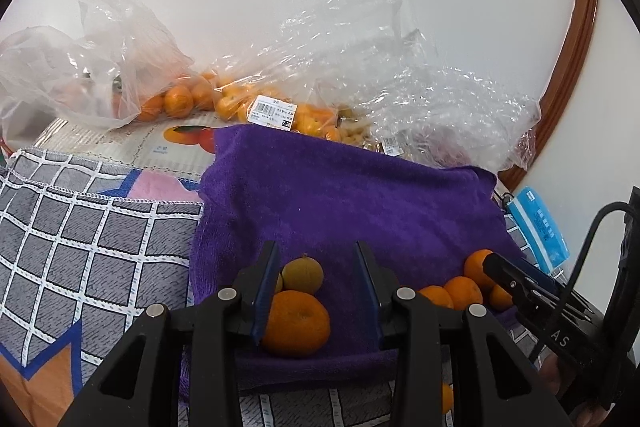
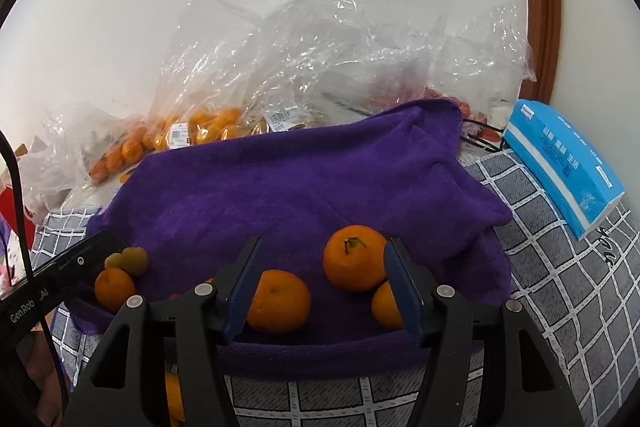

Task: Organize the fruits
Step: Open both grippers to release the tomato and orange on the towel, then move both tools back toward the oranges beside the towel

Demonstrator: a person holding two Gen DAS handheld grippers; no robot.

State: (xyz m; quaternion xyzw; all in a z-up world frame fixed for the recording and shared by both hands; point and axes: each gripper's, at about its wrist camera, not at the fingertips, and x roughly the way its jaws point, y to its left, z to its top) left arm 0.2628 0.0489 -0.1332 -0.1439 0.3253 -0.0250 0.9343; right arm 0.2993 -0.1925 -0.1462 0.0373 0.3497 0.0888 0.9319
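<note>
A purple towel (image 1: 340, 195) lies on a checked cloth and carries loose fruit. In the left wrist view my left gripper (image 1: 316, 283) is open over an orange mandarin (image 1: 298, 323) and a greenish one (image 1: 303, 274). Several mandarins (image 1: 462, 291) lie to the right by my right gripper's fingers (image 1: 508, 275). In the right wrist view my right gripper (image 2: 324, 283) is open around a mandarin (image 2: 280, 301), with a stemmed mandarin (image 2: 354, 257) just beyond and another (image 2: 384, 305) at the right finger. The left group (image 2: 116, 281) sits by the left gripper.
Clear plastic bags of mandarins (image 1: 192, 99) and other fruit (image 2: 340, 59) lie at the back against a white wall. A blue tissue box (image 2: 560, 163) lies on the checked cloth (image 1: 80, 247) at the right. A wooden frame (image 1: 576, 67) stands behind.
</note>
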